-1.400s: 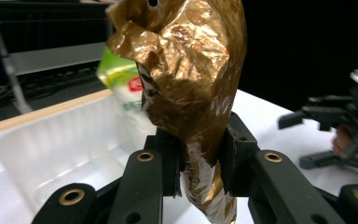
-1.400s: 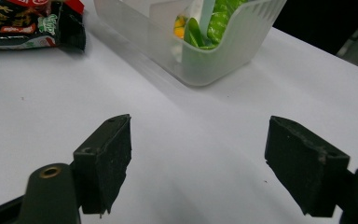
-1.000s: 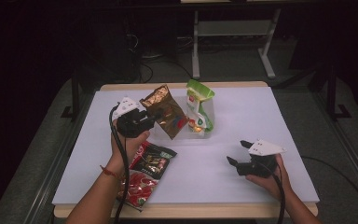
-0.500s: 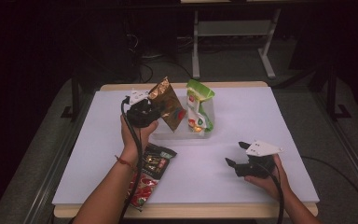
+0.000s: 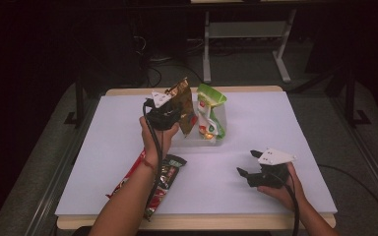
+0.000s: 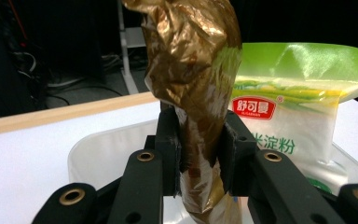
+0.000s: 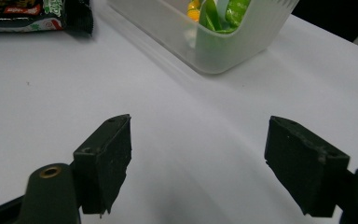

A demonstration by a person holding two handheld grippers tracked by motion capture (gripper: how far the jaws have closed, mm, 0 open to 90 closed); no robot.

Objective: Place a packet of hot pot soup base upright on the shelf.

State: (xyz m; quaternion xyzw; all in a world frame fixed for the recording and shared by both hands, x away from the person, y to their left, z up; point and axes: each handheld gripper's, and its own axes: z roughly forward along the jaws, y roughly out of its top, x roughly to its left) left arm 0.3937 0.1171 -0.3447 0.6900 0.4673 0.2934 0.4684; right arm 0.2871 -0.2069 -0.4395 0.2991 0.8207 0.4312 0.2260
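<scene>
Nearest the camera in the high view, two forearms came in from the bottom edge over a white surface (image 5: 103,162). At lower right of the frame, the right tool (image 5: 246,164) rested low over the surface with its jaws spread wide and nothing between them; its own view showed bare white surface between the two black pads (image 7: 105,161). At lower left of centre, a dark snack packet (image 5: 165,179) with red and green print lay flat, partly under the left forearm.

Farther up, just left of centre, the left tool (image 5: 177,114) was pressed onto a crinkled gold foil bag (image 5: 184,103), holding it upright. In the left tool's own view the pads pinched the bag's (image 6: 200,140) lower part from both sides, above a clear plastic tub (image 6: 98,154). Just beside the gold bag, to its right, a green and white bag (image 5: 210,113) stood in the tub.
</scene>
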